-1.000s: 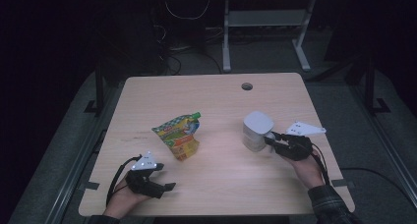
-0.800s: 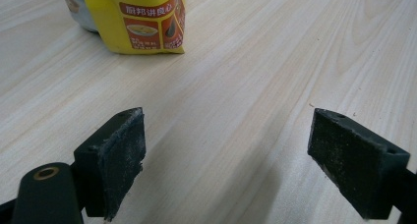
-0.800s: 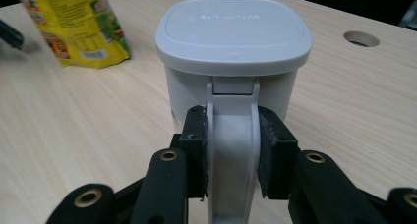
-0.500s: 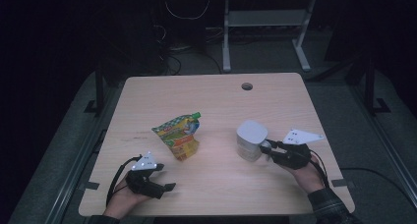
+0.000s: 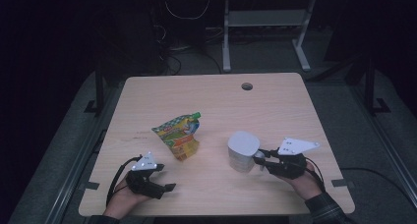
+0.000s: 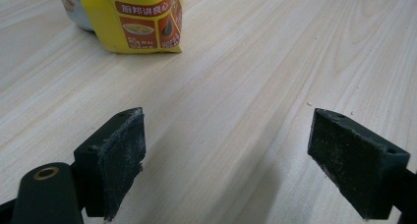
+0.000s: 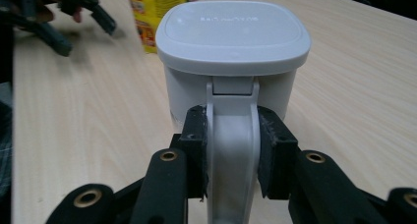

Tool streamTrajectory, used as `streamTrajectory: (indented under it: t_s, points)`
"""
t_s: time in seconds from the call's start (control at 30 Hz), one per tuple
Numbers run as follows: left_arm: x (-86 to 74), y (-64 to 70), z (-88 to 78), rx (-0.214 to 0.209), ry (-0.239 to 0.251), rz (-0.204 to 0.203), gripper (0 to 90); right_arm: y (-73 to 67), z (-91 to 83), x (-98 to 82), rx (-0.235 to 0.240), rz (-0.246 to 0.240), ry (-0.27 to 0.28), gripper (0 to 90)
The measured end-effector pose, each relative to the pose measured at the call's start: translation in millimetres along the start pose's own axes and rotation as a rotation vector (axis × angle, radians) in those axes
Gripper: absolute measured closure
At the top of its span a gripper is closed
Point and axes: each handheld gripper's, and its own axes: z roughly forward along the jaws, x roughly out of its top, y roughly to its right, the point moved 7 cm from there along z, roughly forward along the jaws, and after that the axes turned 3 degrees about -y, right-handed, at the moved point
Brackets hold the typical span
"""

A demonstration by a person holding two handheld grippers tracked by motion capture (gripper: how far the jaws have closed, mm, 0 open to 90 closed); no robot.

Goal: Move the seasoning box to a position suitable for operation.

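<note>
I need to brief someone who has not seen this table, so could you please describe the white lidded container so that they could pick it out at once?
On the wooden table, look at its near right part, just ahead of the right gripper. There stands the white container, a rounded-square tub with a flat lid and a handle clamped in the jaws. Its neighbour, the snack pouch, is colourful, printed and soft.

My high view looks forward and down on the whole table from its near edge, while my left gripper view skims low over the wood toward the pouch, which my right gripper view, close against the cup, shares.
</note>
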Motion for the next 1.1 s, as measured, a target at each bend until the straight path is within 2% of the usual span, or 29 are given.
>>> streamTrajectory:
  t_s: [0.23, 0.33, 0.5, 0.57, 0.63, 0.8, 0.83, 0.93, 1.0, 1.1]
  points:
    - [0.2, 0.9, 0.9, -0.002, 0.005, 0.001, 14.1, -17.9, -1.1, -4.3, 0.076, -0.048, 0.004, 68.5]
    - [0.2, 1.2, 0.3, -0.001, 0.005, 0.004, 14.0, -20.2, -0.1, -4.8, 0.084, -0.053, 0.003, 68.3]
    - [0.3, 1.4, 0.4, -0.002, 0.006, 0.005, 14.1, -18.9, 2.0, -7.5, 0.07, -0.058, -0.012, 65.0]
    - [0.3, 1.6, 0.5, -0.004, 0.006, 0.005, 14.1, -18.6, 1.3, -6.8, 0.07, -0.045, -0.003, 62.6]
    - [0.2, 1.6, 0.7, -0.005, 0.005, 0.005, 14.1, -17.0, -2.1, -4.9, 0.054, -0.029, 0.004, 57.5]
    - [-0.1, 2.2, 0.6, -0.005, 0.005, 0.0, 14.0, -16.2, -8.8, -7.6, 0.033, -0.018, 0.017, 55.8]
    - [-0.1, 2.2, 0.4, -0.005, 0.004, 0.0, 14.1, -16.1, -15.7, -10.0, 0.02, -0.004, 0.028, 55.4]
    - [-0.1, 2.5, 0.4, -0.005, 0.002, -0.001, 14.1, -16.2, -21.4, -12.3, 0.012, 0.009, 0.035, 55.4]
    - [-0.1, 2.6, 0.4, -0.004, 0.0, -0.001, 14.0, -17.1, -29.6, -18.5, 0.0, 0.037, 0.034, 56.3]
    - [0.1, 2.6, 0.4, -0.004, 0.002, -0.003, 14.1, -20.5, -34.0, -23.9, 0.012, 0.048, 0.028, 64.0]
